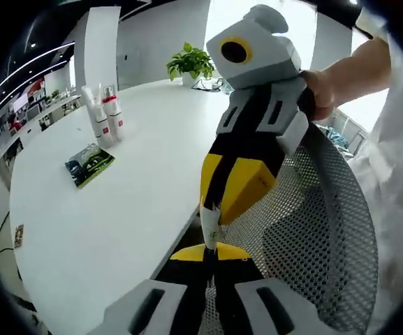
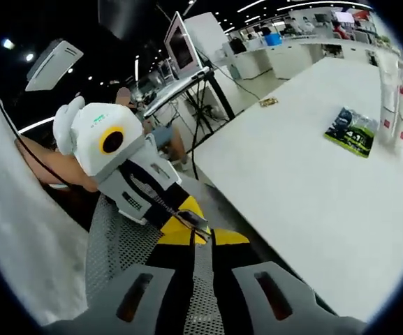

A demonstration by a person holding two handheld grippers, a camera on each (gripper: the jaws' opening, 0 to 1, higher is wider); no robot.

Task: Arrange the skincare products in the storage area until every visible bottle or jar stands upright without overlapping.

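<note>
Left gripper view, from left to right: the white counter point(image 1: 117, 209) fills the left half, and the skincare bottles point(image 1: 107, 115) stand upright in a tight cluster far back on it, white with red labels, so close together that you cannot separate them. Just in front of them a flat green packet point(image 1: 89, 165) lies on the counter, apart from the bottles. Farther back a potted plant point(image 1: 191, 64) sits at the counter's far edge. Your left tool point(image 1: 208, 262) rises from the bottom with its jaws pressed together, empty, over the counter's near edge. Your right tool point(image 1: 210, 225) comes in from the right with its tip just above the left one's; its jaws look closed with nothing between them. Your hand point(image 1: 320, 87) grips it, above the mesh chair back point(image 1: 320, 237).

Right gripper view, from left to right: your left tool point(image 2: 194, 227) enters from the left, yellow tip close to the right tool point(image 2: 202, 241), whose jaws meet at the bottom over the mesh. Behind stands a monitor point(image 2: 181, 45). The counter point(image 2: 292, 174) stretches right, with the packet point(image 2: 351, 130) and then the bottles point(image 2: 395, 91) upright at the far right edge.
</note>
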